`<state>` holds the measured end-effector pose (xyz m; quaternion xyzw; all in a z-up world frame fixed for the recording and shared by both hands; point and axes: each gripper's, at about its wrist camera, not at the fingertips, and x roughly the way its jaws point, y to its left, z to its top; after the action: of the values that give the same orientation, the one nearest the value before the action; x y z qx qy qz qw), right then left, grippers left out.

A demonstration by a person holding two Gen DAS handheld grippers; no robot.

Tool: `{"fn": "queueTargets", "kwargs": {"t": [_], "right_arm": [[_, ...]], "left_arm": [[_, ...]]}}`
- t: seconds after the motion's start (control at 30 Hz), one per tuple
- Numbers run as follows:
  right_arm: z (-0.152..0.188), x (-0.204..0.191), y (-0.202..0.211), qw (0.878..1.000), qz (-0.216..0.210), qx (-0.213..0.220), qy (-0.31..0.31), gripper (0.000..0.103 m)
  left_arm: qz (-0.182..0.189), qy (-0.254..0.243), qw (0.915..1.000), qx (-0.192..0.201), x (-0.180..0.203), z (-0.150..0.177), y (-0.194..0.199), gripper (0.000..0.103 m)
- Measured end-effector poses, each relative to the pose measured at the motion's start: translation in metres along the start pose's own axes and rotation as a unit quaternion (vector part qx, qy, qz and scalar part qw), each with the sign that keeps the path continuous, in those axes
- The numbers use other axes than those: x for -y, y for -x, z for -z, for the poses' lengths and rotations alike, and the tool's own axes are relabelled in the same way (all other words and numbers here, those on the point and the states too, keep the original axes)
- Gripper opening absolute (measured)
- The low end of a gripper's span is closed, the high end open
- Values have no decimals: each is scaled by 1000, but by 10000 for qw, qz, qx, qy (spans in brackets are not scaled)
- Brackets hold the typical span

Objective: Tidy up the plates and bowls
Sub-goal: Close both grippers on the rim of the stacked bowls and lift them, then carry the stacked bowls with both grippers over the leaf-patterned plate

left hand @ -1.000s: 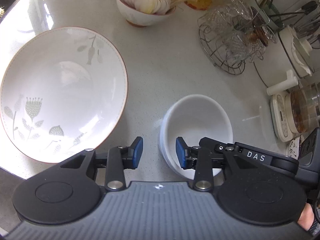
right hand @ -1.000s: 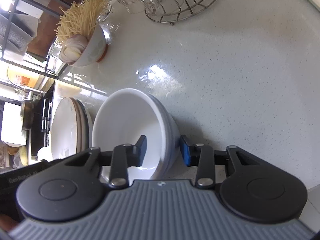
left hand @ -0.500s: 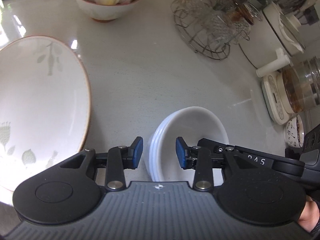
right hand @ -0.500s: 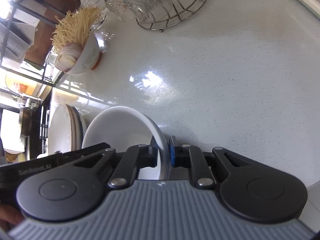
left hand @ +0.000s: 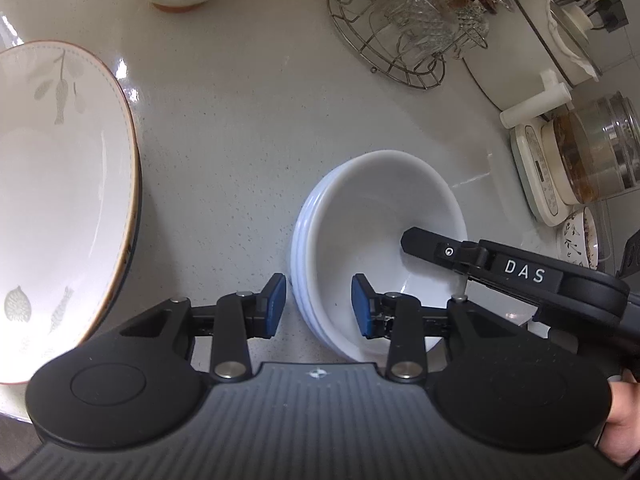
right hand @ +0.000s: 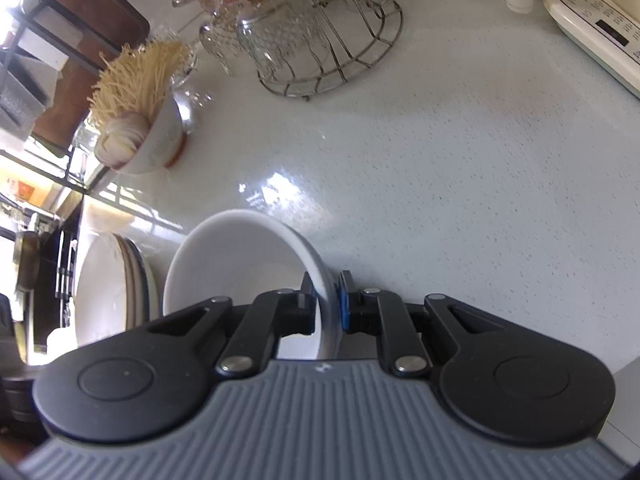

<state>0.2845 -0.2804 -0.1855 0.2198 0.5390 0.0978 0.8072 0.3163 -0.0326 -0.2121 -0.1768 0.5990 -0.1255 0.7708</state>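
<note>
A stack of white bowls [left hand: 372, 216] sits on the pale counter in the left wrist view. My left gripper [left hand: 319, 307] is open, its jaws astride the stack's near left rim without touching. My right gripper [right hand: 326, 303] is shut on the rim of the white bowls [right hand: 236, 256]; it also shows in the left wrist view [left hand: 460, 276], reaching in from the right. A stack of leaf-patterned plates [left hand: 60, 208] lies to the left, seen edge-on in the right wrist view [right hand: 112, 292].
A bowl of noodles and onion [right hand: 140, 128] stands at the back. A wire rack with glassware [left hand: 404, 32] is at the back right. A cream appliance with a glass jar [left hand: 576, 160] and a white pot [left hand: 532, 40] line the right side.
My right gripper closed onto the bowl rim and now grips it. The left gripper moved forward and right, so the plates slid left in its view. The bowl stack stands a little farther out.
</note>
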Motion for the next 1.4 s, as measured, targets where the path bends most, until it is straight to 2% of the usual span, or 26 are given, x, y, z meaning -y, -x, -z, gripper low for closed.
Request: {"fn": "queueTargets", "kwargs": {"t": [0.23,0.47,0.6,0.83,1.13,1.4], "right_arm": [[-1,-3,-4,9996,223,152,100,12],[-3,-5,-4,9990,360,255,95,12],[3,-9,-3,9987,433,230,113,12],[12,-11,3,9980,568,263,48,12],[15,-21,19,9976,509,439,-152,13],[14,-43,40,9967,326,711,-213,13]], "left_arm": [[13,-71,9999,139,-2,-6,5,41],[106,-261,9996,50,-3,-8,-1,39],[94,-271,9995,-136,-3,-11,-14,31],[50,-459,9988,-180,0,-15,-14,26],[188,-697,9973,-99,1,-22,11,27],[306,-848,9958,141,-4,-30,52,27]]}}
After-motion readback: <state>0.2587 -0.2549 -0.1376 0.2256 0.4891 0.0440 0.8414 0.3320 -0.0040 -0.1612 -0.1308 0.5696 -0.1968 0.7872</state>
